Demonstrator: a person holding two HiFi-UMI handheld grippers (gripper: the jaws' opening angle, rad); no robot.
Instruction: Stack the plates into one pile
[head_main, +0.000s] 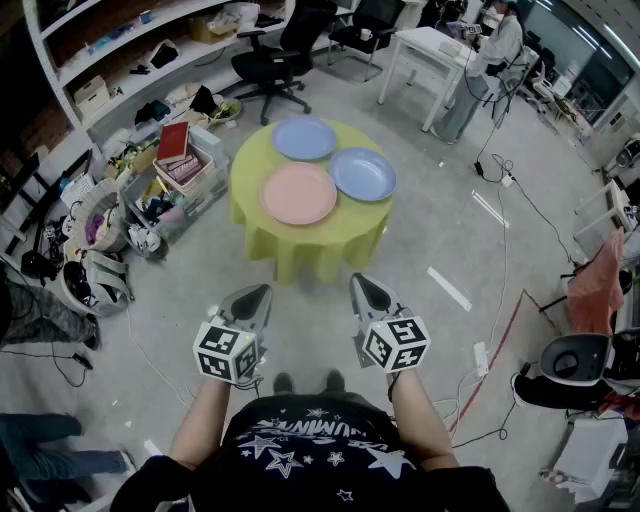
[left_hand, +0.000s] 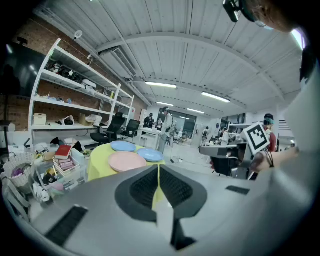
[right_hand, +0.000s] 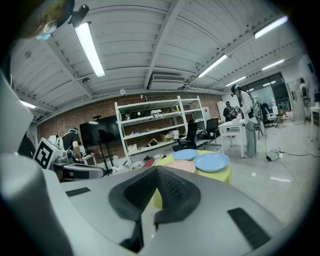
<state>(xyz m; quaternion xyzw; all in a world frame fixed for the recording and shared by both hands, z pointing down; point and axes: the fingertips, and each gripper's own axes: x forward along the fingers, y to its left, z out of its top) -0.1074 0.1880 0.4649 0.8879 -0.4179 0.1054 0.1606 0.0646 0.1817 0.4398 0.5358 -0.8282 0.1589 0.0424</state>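
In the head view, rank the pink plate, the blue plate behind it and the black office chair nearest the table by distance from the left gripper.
1. pink plate, near side of the table.
2. blue plate, table's far side.
3. black office chair, well beyond the table.

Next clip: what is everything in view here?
blue plates: 2, blue, far side of table
pink plate: 1, pink, near side of table
table: 1, yellow-green cloth, mid floor
chairs: at least 2, black, beyond table
shelf: 1, white, far left
book: 1, red, in bin left of table
desk: 1, white, far right
person: 1, by desk
left gripper: grey, shut, empty
right gripper: grey, shut, empty
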